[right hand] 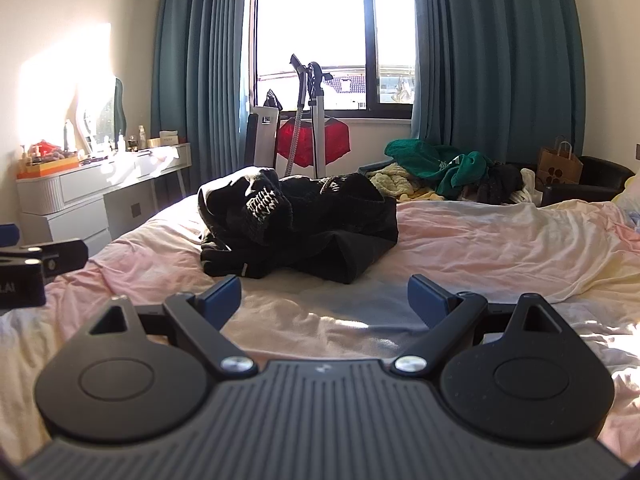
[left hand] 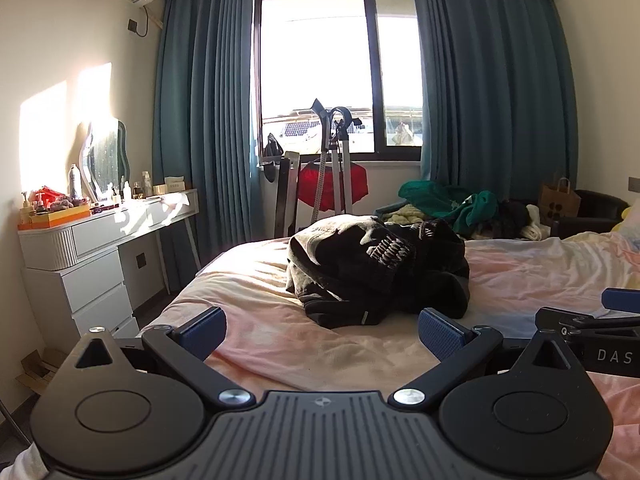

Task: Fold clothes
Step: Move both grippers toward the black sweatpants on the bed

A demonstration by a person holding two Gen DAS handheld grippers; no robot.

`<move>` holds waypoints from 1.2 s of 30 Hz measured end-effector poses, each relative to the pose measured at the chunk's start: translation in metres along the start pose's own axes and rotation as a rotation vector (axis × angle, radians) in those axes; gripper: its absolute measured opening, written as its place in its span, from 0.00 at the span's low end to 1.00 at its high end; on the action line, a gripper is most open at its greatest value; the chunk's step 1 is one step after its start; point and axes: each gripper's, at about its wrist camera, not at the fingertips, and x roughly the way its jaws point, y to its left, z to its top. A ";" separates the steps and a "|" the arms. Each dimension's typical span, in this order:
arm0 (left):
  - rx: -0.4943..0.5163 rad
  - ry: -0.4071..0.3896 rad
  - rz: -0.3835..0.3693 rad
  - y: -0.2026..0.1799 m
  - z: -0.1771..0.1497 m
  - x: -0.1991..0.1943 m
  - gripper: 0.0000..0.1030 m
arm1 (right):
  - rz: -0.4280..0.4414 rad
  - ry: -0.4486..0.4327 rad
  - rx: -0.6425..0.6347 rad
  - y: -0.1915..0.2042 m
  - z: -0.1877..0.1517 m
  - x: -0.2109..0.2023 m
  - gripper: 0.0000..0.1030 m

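A crumpled black garment with a white print (left hand: 372, 268) lies in a heap on the bed's pink sheet (left hand: 280, 344); it also shows in the right wrist view (right hand: 300, 224). My left gripper (left hand: 322, 332) is open and empty, just short of the heap's near edge. My right gripper (right hand: 324, 296) is open and empty, a little in front of the heap. Each gripper shows at the edge of the other's view, the right one (left hand: 580, 324) to the right and the left one (right hand: 36, 264) to the left.
A pile of green, yellow and dark clothes (right hand: 440, 172) lies past the bed's far side. A white dresser with bottles (left hand: 92, 240) stands left. A garment steamer (left hand: 336, 160) and a red cloth stand before the window. A paper bag (right hand: 560, 164) sits on a black chair.
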 end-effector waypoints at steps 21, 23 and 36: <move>-0.087 -0.058 0.028 0.008 -0.005 -0.020 1.00 | -0.015 -0.036 0.037 -0.008 0.002 -0.007 0.89; -0.088 -0.052 0.033 0.007 -0.007 -0.017 1.00 | -0.015 -0.040 0.040 -0.009 0.002 -0.008 0.89; -0.126 -0.067 0.013 0.002 -0.017 -0.015 1.00 | -0.018 -0.058 0.094 -0.026 0.009 -0.012 0.89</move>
